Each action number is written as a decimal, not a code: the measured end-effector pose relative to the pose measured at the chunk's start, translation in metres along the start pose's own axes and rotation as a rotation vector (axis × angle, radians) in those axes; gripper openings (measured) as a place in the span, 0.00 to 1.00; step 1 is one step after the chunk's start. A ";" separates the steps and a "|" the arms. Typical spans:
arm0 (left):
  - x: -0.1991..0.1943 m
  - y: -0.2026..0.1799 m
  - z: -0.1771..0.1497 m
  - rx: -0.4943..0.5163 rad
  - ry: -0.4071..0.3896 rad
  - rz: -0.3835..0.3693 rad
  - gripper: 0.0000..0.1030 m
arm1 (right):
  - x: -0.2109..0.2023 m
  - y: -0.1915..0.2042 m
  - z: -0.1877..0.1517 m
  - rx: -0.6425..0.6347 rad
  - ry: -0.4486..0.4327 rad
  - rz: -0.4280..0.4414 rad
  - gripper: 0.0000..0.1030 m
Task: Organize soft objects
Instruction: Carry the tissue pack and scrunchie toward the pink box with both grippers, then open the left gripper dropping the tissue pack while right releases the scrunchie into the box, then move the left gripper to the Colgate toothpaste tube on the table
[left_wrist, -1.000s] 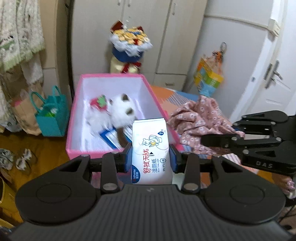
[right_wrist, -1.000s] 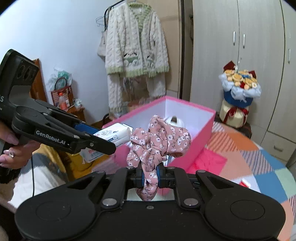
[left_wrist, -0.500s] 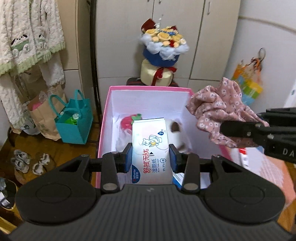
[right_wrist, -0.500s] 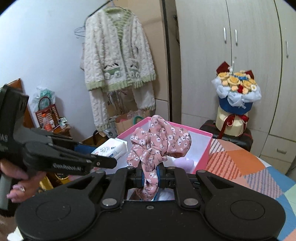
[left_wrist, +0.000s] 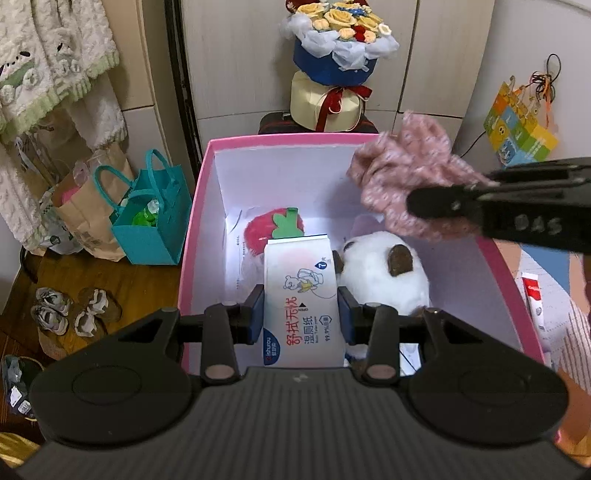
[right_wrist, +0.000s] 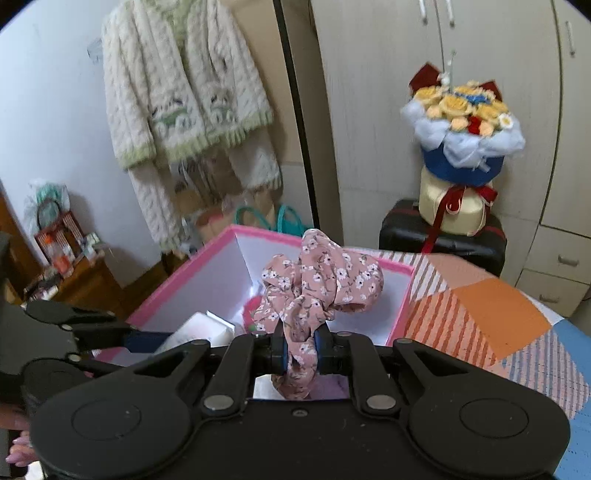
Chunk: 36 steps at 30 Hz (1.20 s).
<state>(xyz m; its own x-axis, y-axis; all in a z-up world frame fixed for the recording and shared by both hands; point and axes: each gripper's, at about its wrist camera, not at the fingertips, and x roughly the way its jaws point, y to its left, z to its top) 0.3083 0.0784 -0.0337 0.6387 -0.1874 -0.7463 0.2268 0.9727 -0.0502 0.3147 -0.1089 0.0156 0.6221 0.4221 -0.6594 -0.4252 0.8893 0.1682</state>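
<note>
A pink box (left_wrist: 188, 258) with white inner walls stands open below both grippers. My left gripper (left_wrist: 300, 314) is shut on a white wet-wipe pack (left_wrist: 301, 291), upright above the box's near half. Inside lie a strawberry plush (left_wrist: 264, 229) and a white plush with brown ears (left_wrist: 380, 280). My right gripper (right_wrist: 299, 350) has a pink floral scrunchie (right_wrist: 321, 284) between its pads; its jaws are opening, though the pads still press on the fabric. In the left wrist view that scrunchie (left_wrist: 402, 173) hangs over the box's far right corner.
A flower bouquet (left_wrist: 332, 55) sits on a black case (right_wrist: 443, 236) behind the box. A teal bag (left_wrist: 147, 221), paper bags and shoes (left_wrist: 66, 310) are on the floor to the left. A patchwork bedcover (right_wrist: 498, 314) lies right of the box. A knit cardigan (right_wrist: 184, 103) hangs behind.
Both grippers have moved forward and down over the pink box with their loads. The scrunchie went from beside the box to above its far right corner. The right jaws have parted slightly.
</note>
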 end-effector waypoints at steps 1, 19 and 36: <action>0.002 0.001 0.001 -0.012 0.002 0.009 0.39 | 0.006 0.000 0.000 -0.003 0.017 -0.001 0.21; -0.091 -0.004 -0.035 0.056 -0.146 -0.042 0.58 | -0.084 0.002 -0.039 -0.006 -0.069 0.014 0.51; -0.174 -0.074 -0.089 0.232 -0.174 -0.204 0.66 | -0.202 0.012 -0.114 -0.043 -0.084 -0.135 0.59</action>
<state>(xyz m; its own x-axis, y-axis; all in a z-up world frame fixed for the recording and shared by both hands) 0.1147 0.0509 0.0408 0.6745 -0.4144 -0.6109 0.5107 0.8595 -0.0191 0.1088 -0.2034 0.0677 0.7275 0.3142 -0.6099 -0.3607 0.9314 0.0495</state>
